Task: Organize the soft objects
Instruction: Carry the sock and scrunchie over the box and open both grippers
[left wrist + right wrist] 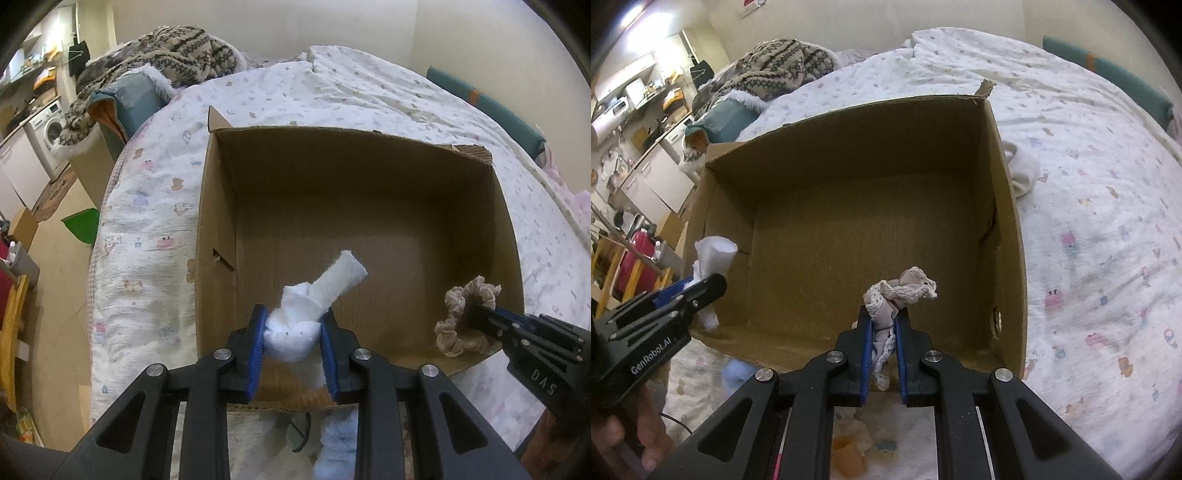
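An open cardboard box (218, 206) stands on the bed, its inside bare; it also shows in the right wrist view (1008, 206). My left gripper (292, 332) is shut on a white rolled cloth (317, 299) and holds it over the box's near edge. It also shows at the left of the right wrist view (705, 291), with the white cloth (714, 253) in it. My right gripper (885, 325) is shut on a beige scrunchie (905, 290) over the box's near edge. It also shows in the left wrist view (476, 314), with the scrunchie (461, 317) hanging from it.
The bed carries a white patterned quilt (147, 206). A white sock (1025, 171) lies right of the box. A patterned knit blanket (173, 55) and a teal cushion (129, 99) lie at the far left. A pale blue soft item (338, 439) lies below the box.
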Demonstrator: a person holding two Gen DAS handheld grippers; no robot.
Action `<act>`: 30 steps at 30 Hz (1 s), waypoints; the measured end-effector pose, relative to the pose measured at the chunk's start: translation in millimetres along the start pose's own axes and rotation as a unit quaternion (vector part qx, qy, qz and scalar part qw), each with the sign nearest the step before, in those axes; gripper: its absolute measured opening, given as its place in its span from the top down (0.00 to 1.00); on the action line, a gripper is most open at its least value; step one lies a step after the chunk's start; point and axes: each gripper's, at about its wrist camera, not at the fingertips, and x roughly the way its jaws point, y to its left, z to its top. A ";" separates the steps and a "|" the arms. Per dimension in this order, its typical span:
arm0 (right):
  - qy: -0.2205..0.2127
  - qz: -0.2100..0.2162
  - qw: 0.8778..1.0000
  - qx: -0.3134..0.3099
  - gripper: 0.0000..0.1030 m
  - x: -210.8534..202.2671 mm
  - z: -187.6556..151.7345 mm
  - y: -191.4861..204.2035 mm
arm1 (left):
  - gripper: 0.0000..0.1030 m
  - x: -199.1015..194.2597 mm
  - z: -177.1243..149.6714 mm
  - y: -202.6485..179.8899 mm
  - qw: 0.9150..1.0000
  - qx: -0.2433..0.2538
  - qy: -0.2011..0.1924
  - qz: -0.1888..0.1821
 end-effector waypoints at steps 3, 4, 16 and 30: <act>-0.001 0.003 1.000 0.005 0.88 0.0 1.0 -1.1 | 0.75 1.3 -0.8 1.1 1.000 0.000 0.002 0.004; -0.003 0.004 1.000 0.006 0.88 -0.3 1.8 -0.9 | 0.75 1.5 -1.1 1.3 1.000 0.000 0.003 0.005; -0.016 0.018 1.000 0.017 0.87 -8.0 -0.1 -10.9 | 0.45 -6.3 -0.5 1.0 1.000 -0.002 -0.008 0.003; -0.022 0.017 0.998 0.058 0.28 -16.4 1.1 -24.8 | 0.36 -16.5 2.2 2.2 1.000 -0.007 -0.017 -0.003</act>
